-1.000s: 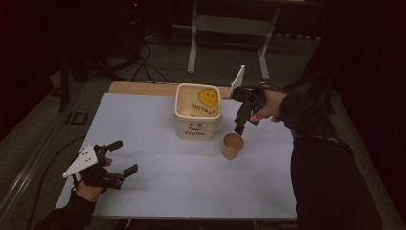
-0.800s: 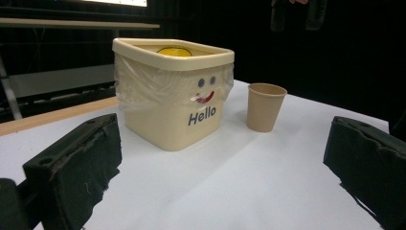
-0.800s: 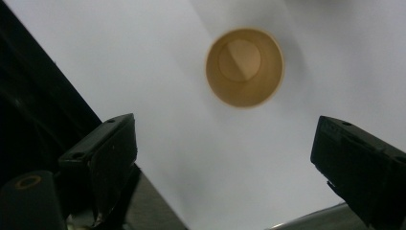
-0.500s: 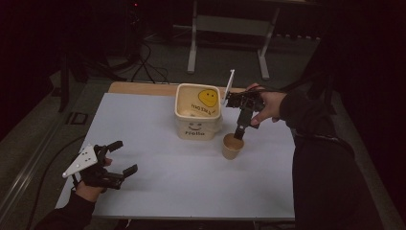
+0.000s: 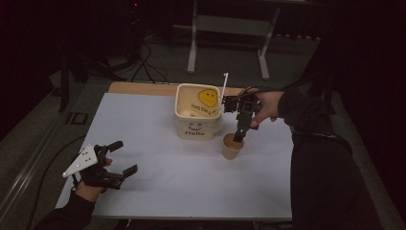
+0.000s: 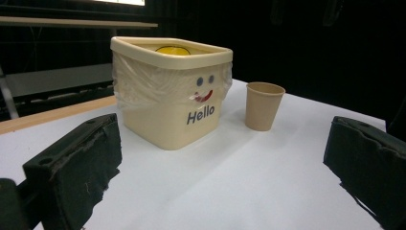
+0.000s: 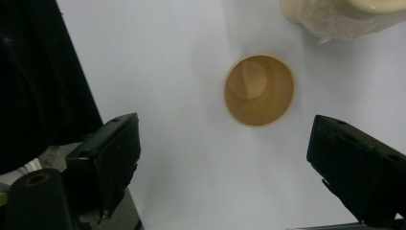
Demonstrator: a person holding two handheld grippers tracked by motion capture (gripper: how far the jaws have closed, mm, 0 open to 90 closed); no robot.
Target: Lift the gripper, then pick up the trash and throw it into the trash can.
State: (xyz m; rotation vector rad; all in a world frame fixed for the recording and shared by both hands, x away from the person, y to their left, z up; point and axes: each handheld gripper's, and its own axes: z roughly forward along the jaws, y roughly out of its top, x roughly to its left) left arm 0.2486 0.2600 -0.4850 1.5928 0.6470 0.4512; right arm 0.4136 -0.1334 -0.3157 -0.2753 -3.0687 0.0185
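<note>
High view: right gripper (image 5: 238, 136) points down over the paper cup (image 5: 232, 146), jaws apart and just been closing a little, nothing between them. Cup stands just right of the cream "Hello" tub (image 5: 197, 117), mid-table.

Left gripper view: left gripper (image 5: 117, 157) near the table's (image 5: 158, 191) near-left edge, jaws apart, bare table ahead.

Right gripper view: cup upright, empty.

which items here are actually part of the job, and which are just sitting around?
In play:
- paper cup, upright, empty
- right gripper, open, pointing down over the cup

Idle:
- cream "Hello" bin, beside the cup
- left gripper, open, empty, near table edge
</note>
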